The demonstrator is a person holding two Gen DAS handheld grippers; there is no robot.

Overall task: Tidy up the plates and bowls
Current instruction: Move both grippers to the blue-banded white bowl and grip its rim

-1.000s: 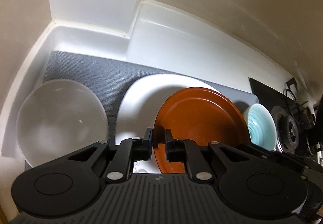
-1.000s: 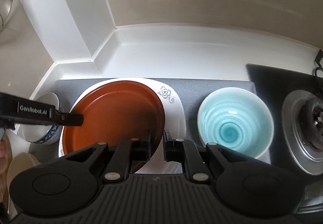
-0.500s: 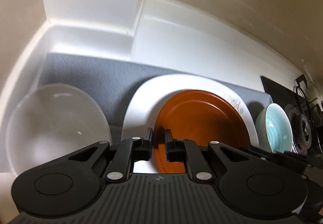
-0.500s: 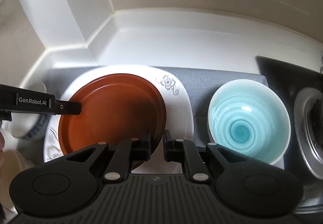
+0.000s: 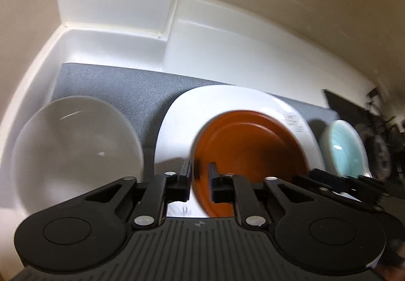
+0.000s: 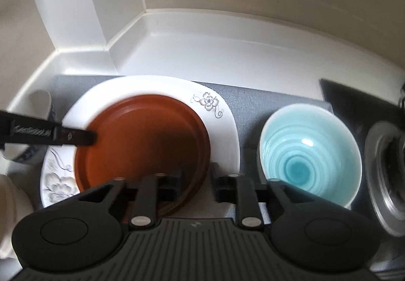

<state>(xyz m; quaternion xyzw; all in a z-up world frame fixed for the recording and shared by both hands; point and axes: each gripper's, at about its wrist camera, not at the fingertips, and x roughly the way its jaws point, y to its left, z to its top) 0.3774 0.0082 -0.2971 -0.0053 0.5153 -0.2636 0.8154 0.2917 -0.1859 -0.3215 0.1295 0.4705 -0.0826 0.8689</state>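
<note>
A round, glossy brown plate (image 6: 144, 144) is shown resting inside a larger white plate with grey flower decoration (image 6: 217, 109), which lies on a grey woven mat (image 6: 255, 101) spread over a white countertop (image 6: 202, 53). The stacked pair occupies the middle of the mat, toward its front edge. A pale turquoise ceramic bowl with a spiral pattern (image 6: 310, 154) stands upright on the mat near its right edge, just beside the white plate and apart from it. A white bowl with blue pattern (image 6: 38, 116) is seen at the left edge of the mat; in the left wrist view it appears as a pale round bowl (image 5: 76, 149) to the left of the plates.

The left gripper (image 5: 198, 179) is placed at the left rim of the brown plate. Its jaws have just been opening; a narrow gap is visible, with the plate rim between the fingers, and the pads are not seen pressing on it. The right gripper (image 6: 197, 185) is placed at the front right rim of the same plate. Its jaws have just been opening to a moderate gap, the rim lying between them without contact being evident. A metal stove burner (image 6: 387, 179) is visible beyond the right edge of the mat.
</note>
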